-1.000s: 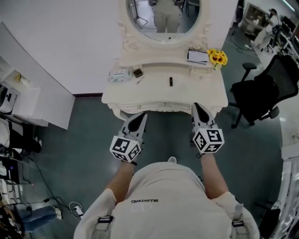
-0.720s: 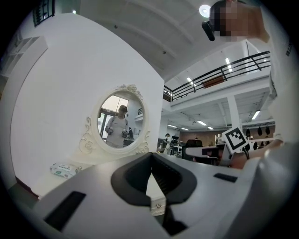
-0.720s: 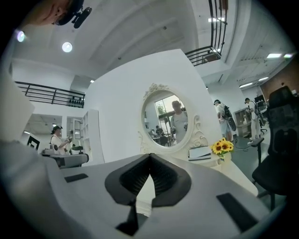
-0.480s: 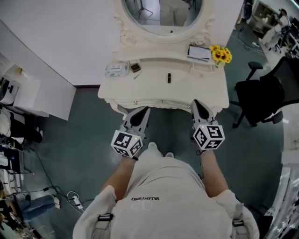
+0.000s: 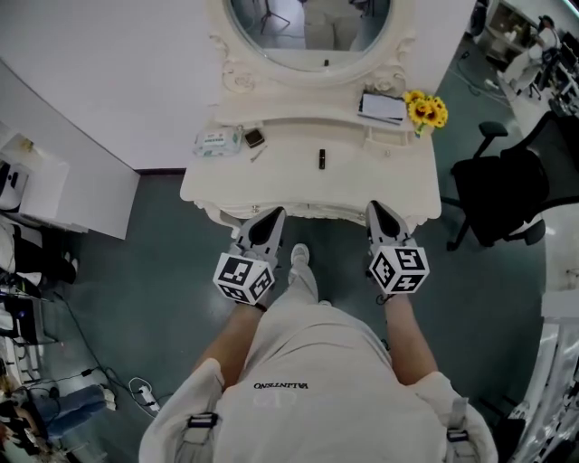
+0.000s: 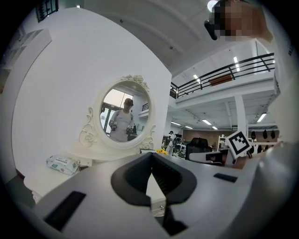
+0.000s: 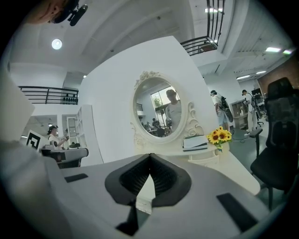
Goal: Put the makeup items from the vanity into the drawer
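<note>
Claws both shut, nothing in them: left claw (image 5: 270, 220) and right claw (image 5: 374, 210) sit at the desk (image 5: 289, 187) front edge, mid-frame. Black makeup tube (image 5: 320, 159), compact (image 5: 254, 138) and wipes pack (image 5: 214, 141) lie on the desktop, upper centre.

A white counter (image 5: 298, 185) stands by the wall, with a round mirror (image 5: 308, 27) above it. On it lie a pack of wipes (image 5: 215, 140), a small dark box (image 5: 254, 137), a black stick (image 5: 321, 158), a book (image 5: 383, 107) and yellow flowers (image 5: 423, 110). The left gripper (image 5: 270, 220) and right gripper (image 5: 376, 212) point at its front edge.
</note>
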The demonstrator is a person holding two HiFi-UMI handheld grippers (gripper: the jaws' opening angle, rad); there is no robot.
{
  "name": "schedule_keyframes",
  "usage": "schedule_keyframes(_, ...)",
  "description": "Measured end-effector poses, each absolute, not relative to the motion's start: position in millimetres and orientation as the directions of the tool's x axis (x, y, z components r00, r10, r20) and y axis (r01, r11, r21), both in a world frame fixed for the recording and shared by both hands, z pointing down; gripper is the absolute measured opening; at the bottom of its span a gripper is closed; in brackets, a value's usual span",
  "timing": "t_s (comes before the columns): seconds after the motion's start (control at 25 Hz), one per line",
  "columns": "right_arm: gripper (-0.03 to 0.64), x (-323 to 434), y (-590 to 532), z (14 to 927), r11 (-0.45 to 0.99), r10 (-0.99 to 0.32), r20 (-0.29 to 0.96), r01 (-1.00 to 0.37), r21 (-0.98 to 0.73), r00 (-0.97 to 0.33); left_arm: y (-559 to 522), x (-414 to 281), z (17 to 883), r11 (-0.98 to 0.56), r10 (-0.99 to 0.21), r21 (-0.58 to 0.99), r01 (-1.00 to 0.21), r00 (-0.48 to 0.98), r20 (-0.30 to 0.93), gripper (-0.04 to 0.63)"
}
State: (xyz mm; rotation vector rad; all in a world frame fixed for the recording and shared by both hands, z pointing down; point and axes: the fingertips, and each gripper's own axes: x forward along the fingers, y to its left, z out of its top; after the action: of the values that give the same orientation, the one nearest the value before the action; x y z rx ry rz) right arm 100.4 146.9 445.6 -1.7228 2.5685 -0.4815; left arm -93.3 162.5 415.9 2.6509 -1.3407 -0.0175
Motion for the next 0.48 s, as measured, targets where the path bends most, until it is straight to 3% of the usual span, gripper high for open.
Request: schedule_keyframes(0.48, 0.011, 78.8, 40.9, 461.4, 0.340, -0.888, 0.247, -0.915, -0.217, -0.389, 40.1, -95.5, 438.5, -0.607, -0.770, 0.191, -0.771, 0.630, 0.101, 0.002)
